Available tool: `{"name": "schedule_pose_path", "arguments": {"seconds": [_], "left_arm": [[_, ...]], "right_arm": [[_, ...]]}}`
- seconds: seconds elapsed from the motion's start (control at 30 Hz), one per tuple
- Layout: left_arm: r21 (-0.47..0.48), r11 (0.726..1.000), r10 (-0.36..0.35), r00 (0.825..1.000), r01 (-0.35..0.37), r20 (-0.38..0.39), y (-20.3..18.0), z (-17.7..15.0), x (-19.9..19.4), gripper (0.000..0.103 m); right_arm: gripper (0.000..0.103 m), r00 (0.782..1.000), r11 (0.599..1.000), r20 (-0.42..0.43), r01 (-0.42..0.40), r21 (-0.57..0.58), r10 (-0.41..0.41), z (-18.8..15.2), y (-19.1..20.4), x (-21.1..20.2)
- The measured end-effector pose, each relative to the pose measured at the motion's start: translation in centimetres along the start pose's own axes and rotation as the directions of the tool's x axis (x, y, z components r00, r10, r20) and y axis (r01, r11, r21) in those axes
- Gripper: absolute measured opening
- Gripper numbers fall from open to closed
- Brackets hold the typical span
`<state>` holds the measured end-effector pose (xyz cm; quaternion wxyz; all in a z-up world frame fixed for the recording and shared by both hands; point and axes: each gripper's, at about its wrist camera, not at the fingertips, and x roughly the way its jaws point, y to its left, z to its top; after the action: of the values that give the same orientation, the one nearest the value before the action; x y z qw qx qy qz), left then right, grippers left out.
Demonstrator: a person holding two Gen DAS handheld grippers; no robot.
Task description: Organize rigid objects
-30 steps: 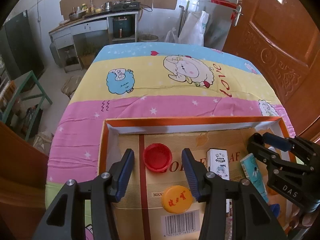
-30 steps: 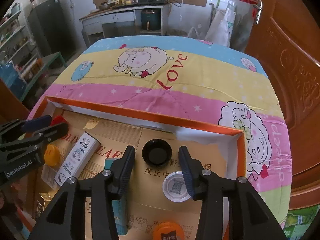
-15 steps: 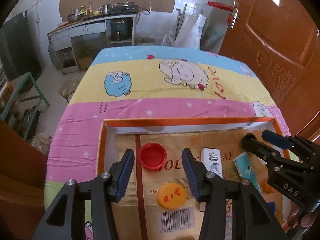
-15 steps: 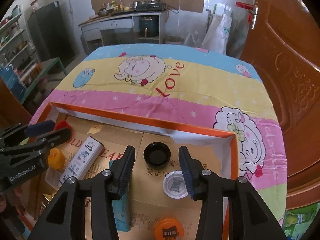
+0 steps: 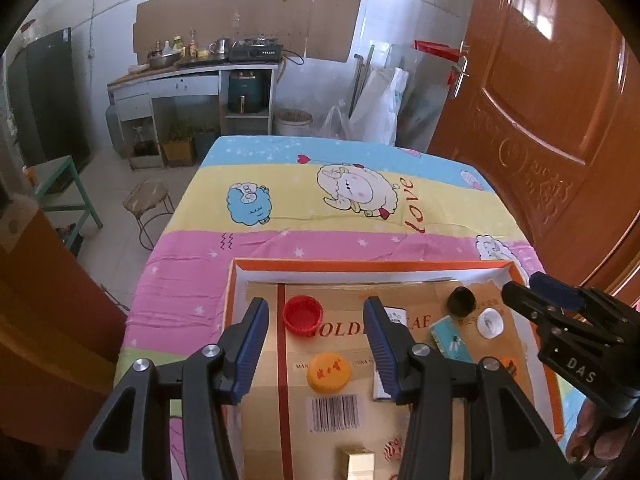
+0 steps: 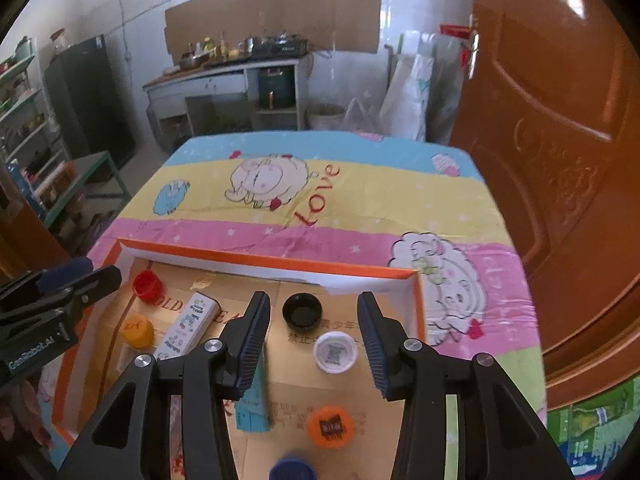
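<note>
Striped cartoon bedsheet (image 5: 304, 216) carries an orange-rimmed cardboard tray (image 5: 360, 265); my left tool (image 5: 316, 334) and right tool (image 6: 314, 330) hover open, empty, above its caps.

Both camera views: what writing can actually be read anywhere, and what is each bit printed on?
"love": red script on the cartoon bedsheet.
"DAS": right gripper body.
"GenRobot.AI": left gripper body.
"GOLD... AF": cardboard floor of the orange-rimmed box, partly hidden by a finger.
Barcode digits, characters on the yellow cap, the white carton, the QR-style marks on the white cap and orange cap: too small or blurred.
</note>
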<state>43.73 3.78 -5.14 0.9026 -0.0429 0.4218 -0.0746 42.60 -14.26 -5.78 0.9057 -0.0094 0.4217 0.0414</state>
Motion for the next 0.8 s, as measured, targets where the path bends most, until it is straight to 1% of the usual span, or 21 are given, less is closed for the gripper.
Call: {"name": "schedule_pose_path", "arguments": {"seconds": [0.07, 0.2, 0.57, 0.8], "left_arm": [[-0.003, 1.0, -0.007, 1.0, 0.007, 0.003, -0.1, -0.4, -0.6, 0.049], [0.006, 1.0, 0.006, 1.0, -0.006, 0.025, -0.6, -1.4, -2.2, 0.049], [0.039, 0.999, 0.019, 0.995, -0.023, 0.102, -2.4, -5.2, -7.2, 0.049], [0.039, 0.999, 0.024, 0.984, -0.031, 0.178, -3.1, -8.2, -10.9, 0.049]], "right_arm": [[0.047, 1.0, 1.0, 0.009, 0.011, -0.006, -0.011, -0.4, 0.1, -1.0], [0.047, 0.999, 0.999, 0.031, 0.035, -0.015, -0.034, -1.4, 0.5, -3.0], [0.047, 0.998, 1.0, 0.066, 0.016, -0.005, -0.016, -5.3, 1.8, -7.9], [0.047, 0.994, 1.0, 0.107, 0.012, 0.017, -0.014, -9.0, 2.4, -11.2]]}}
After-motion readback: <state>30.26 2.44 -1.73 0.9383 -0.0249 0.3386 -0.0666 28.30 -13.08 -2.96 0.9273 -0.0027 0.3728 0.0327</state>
